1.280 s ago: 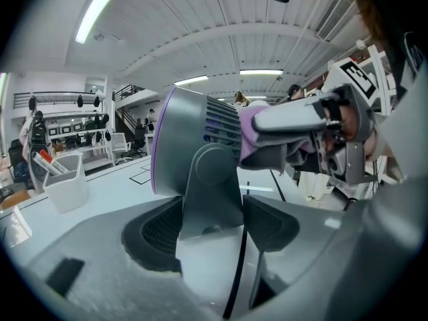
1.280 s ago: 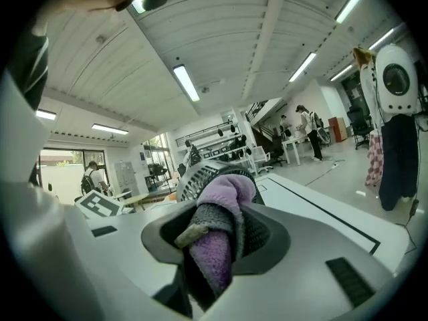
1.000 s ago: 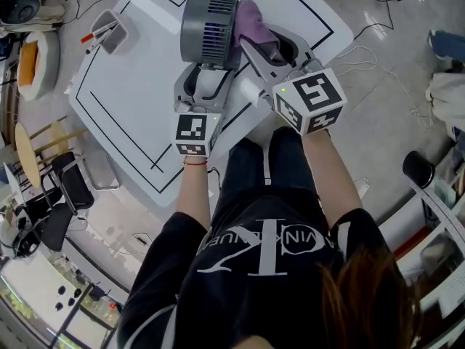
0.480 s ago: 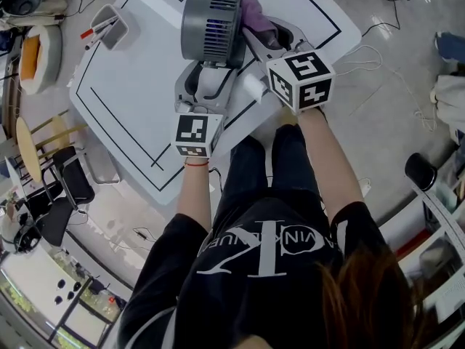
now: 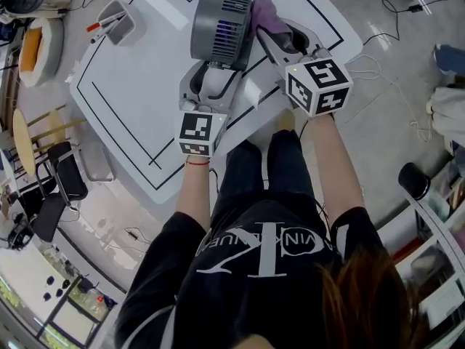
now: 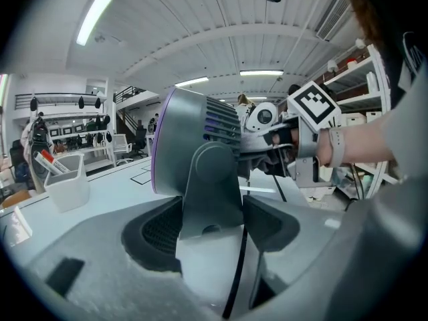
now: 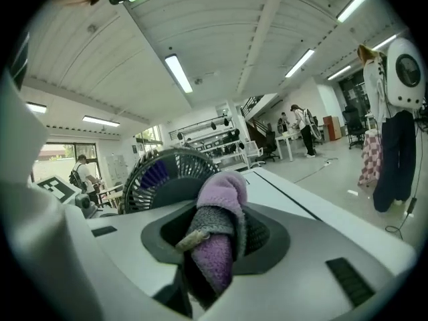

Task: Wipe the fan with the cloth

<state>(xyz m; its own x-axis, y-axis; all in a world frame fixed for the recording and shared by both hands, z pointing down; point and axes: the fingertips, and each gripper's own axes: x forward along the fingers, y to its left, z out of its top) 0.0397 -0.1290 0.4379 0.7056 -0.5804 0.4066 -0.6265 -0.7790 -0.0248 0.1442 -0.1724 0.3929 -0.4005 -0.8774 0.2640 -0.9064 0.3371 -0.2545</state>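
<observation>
Head view shows us our left gripper (image 5: pixel 209 86) clamped on the stand of the fan (image 5: pixel 218 27), which stands upright on the white surface (image 5: pixel 131 86). Our right gripper (image 5: pixel 275 38) pinches the purple cloth (image 5: pixel 263 11) just beside the fan's housing. Farther left, a pen cup (image 5: pixel 116 20) stands near the surface's corner.

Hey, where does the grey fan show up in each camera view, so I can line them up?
Head view: the fan is at top centre, standing on the table.
Left gripper view: it fills the centre, its stand held in the left gripper.
Right gripper view: left of centre, behind the purple cloth.
Shared landmark: the white table with black lines.
</observation>
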